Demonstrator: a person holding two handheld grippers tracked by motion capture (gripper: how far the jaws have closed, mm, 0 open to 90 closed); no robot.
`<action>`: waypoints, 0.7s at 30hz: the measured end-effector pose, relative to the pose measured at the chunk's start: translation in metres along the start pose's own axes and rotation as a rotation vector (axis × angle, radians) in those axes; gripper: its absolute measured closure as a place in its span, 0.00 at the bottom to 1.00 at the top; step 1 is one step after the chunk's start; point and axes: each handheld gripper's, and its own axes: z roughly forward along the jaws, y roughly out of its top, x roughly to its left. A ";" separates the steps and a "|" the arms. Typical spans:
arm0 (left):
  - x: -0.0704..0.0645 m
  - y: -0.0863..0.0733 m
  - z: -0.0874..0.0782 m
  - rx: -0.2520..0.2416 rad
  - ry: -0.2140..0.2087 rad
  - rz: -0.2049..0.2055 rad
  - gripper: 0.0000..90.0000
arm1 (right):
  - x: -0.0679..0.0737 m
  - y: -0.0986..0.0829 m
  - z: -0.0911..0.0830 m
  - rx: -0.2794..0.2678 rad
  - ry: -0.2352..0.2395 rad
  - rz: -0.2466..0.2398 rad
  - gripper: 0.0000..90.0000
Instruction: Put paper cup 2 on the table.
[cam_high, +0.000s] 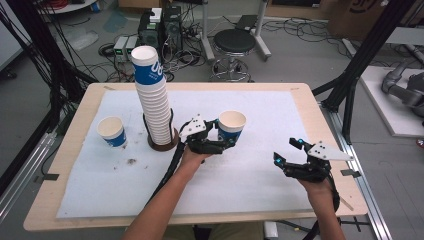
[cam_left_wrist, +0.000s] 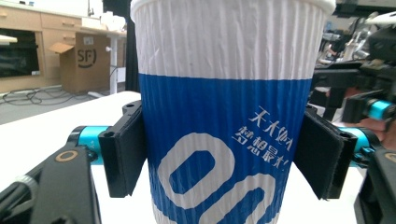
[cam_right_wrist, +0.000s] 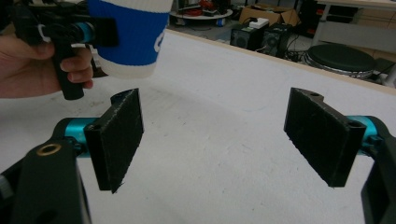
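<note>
Left gripper clamps my blue-and-white cup by its lower wall, upright and lifted right of the cup stack, so the rim stays free; right gripper waits open, empty, near table edge.

Ribbed paper cup white above, blue below (white lettering); black pads

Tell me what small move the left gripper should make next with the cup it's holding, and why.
Probably lower the cup onto the white mat and open. The left gripper clamps it upright; in the right gripper view it appears lifted off the mat. The right gripper is open and holds nothing.
</note>
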 end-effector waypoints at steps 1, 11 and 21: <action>0.000 -0.002 0.002 0.006 0.011 -0.007 0.28 | 0.000 0.000 0.000 0.003 0.003 0.001 0.23; 0.007 -0.019 0.014 0.119 0.080 -0.041 0.28 | 0.001 0.000 -0.001 0.002 0.013 -0.005 0.23; 0.005 -0.022 0.023 0.279 0.151 0.002 0.29 | 0.002 0.001 -0.001 -0.001 0.018 -0.011 0.23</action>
